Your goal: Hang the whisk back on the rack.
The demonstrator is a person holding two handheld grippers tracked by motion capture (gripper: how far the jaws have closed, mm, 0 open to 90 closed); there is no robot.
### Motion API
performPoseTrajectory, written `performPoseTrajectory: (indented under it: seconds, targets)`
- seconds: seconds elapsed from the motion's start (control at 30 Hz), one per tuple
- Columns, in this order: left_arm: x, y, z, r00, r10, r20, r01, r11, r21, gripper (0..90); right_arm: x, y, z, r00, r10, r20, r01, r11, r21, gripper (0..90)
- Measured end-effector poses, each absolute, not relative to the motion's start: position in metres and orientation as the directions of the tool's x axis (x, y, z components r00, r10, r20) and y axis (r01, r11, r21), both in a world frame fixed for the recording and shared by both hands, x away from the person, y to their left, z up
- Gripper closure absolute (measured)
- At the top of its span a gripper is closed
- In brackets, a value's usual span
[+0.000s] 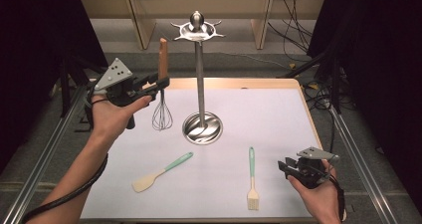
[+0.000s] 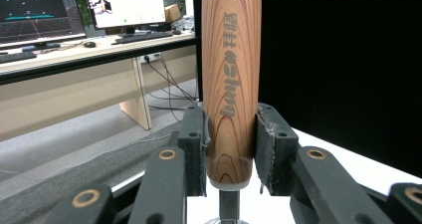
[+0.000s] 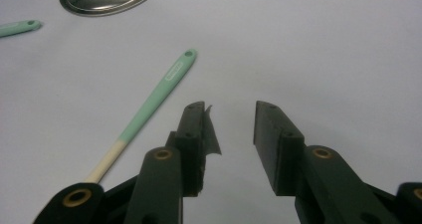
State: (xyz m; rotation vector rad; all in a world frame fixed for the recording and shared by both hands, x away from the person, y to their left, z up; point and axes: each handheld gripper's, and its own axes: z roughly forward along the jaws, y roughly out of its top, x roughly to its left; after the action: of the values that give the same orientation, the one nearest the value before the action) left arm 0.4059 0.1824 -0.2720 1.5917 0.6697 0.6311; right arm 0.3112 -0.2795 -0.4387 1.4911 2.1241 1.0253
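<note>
— Progress? 
— Left tool (image 1: pixel 160 83) clamps the whisk (image 1: pixel 162 92) upright above the worktop's (image 1: pixel 278 109) far-left corner, beside the stand (image 1: pixel 200 79); hanging remains, I'd judge. 
— Right tool (image 1: pixel 284 167)? 
— Released, near-right corner; spatula (image 1: pixel 161 172) and brush (image 1: pixel 252 179) wait.

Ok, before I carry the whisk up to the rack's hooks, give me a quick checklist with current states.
1. Left gripper shut on the whisk handle: ok.
2. Whisk upright, wires hanging down: ok.
3. Whisk lifted clear of the table: cannot tell.
4. Rack standing upright on its base: ok.
5. Hooks free of utensils: ok.
6. Right gripper open, away from the rack, near the brush: ok.
</note>
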Motion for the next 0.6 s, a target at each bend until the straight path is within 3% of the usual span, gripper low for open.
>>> performPoseTrajectory:
  seconds: [0.27, 0.6]
  targets:
    - [0.412, 0.178, -0.267, 0.688, 0.725, 0.02, 0.069, -0.093, 0.993, 67.9, 0.313, -0.284, -0.439, -0.413, 0.908, 0.069, 0.63, 0.23, 0.742, 66.3]
    - [0.419, 0.175, -0.264, 0.689, 0.725, 0.019, 0.085, -0.107, 0.991, 67.9, 0.31, -0.281, -0.438, -0.384, 0.917, 0.109, 0.666, 0.193, 0.72, 66.5]
